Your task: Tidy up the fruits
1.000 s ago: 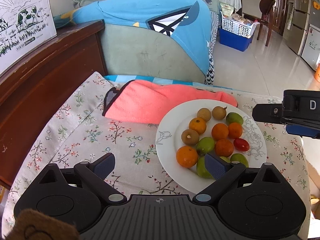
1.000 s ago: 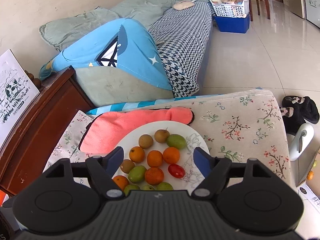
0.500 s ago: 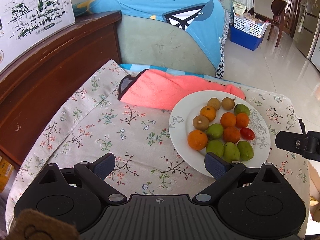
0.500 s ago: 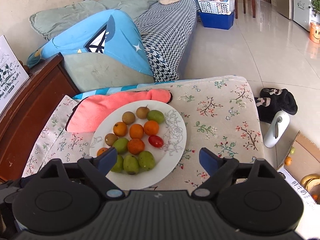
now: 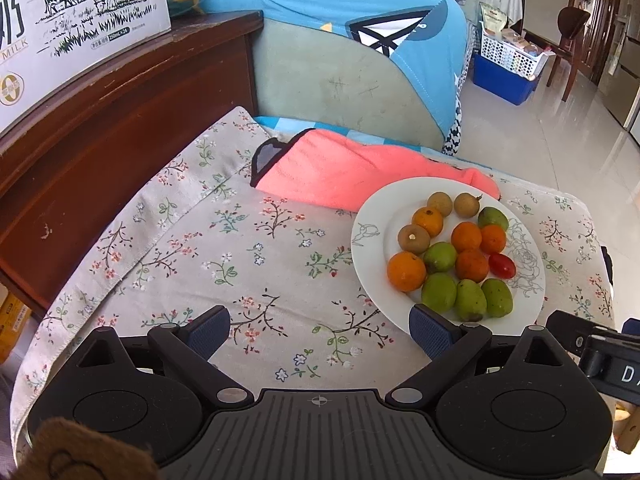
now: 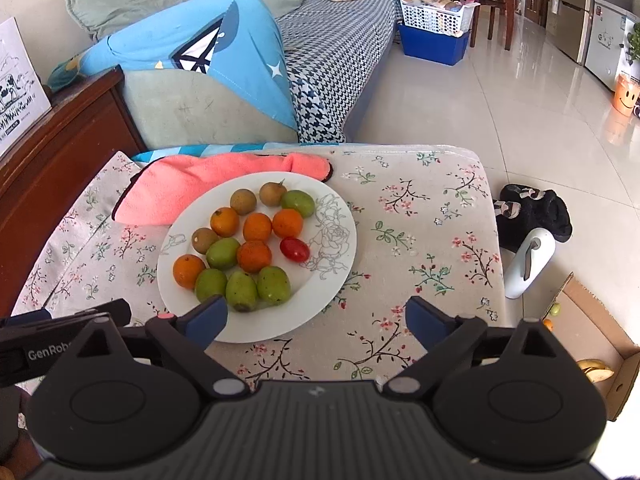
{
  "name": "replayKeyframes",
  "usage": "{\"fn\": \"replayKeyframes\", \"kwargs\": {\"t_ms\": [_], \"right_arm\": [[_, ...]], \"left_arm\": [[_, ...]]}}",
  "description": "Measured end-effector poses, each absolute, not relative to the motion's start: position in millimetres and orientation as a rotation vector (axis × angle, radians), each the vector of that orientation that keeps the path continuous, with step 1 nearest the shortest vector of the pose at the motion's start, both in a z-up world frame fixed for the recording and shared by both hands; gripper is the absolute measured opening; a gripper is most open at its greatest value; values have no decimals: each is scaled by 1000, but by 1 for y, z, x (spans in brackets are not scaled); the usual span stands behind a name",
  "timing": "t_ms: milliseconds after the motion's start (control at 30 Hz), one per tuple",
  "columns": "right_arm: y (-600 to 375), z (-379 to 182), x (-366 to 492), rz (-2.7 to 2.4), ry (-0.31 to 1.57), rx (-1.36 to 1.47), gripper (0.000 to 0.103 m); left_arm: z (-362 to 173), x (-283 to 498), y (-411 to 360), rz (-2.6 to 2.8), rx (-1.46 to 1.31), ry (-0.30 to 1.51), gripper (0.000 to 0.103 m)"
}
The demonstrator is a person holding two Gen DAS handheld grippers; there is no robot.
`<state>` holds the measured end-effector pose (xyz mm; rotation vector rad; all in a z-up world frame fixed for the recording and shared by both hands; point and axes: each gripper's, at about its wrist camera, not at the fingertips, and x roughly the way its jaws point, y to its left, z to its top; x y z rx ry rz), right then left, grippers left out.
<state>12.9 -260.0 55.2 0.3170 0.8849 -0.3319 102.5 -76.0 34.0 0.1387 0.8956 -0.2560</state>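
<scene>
A: Start at the left. What's there?

B: The left gripper (image 5: pixel 319 330) hangs over bare flowered cloth on the worktop (image 5: pixel 240 248), jaws apart, nothing between them. In its own view the plate (image 5: pixel 372 236) sits at about two o'clock from it.

A: And the fruit?

B: All on that white plate. Brown ones sit at the plate's twelve o'clock, the oranges (image 6: pixel 257 227) through the middle, the green fruits (image 6: pixel 241 290) in a row at six o'clock, and one red tomato (image 6: pixel 295 249) at about three o'clock of the pile. Behind the plate, touching its far rim, lies a pink cloth (image 6: pixel 192 188).

A: Then the right side?

B: The right gripper (image 6: pixel 316 316) points down at the worktop just beside the plate's near edge. Its jaws are opening, already wide, and no fruit is between them; its left pad overlaps the plate's rim in its own view, its right pad is over bare cloth.

A: So which step is this?

B: I'd say the approach before a first pick: the fruit looks untouched, still mixed in one pile.

A: What does the next move call for?

B: Probably carrying the right gripper forward towards eleven o'clock, over the near green row, then lowering so the jaws straddle a single fruit without nudging its neighbours, which touch it.
</scene>
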Motion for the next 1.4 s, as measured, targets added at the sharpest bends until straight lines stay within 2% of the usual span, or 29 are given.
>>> {"fn": "replayKeyframes", "kwargs": {"t_ms": [733,1400], "right_arm": [[-252,33,28,-344,963,277,99],[-261,25,36,-409,949,311,99]], "left_arm": [[21,112,-90,-217,200,932,97],[11,112,-100,-208,253,951,97]]}}
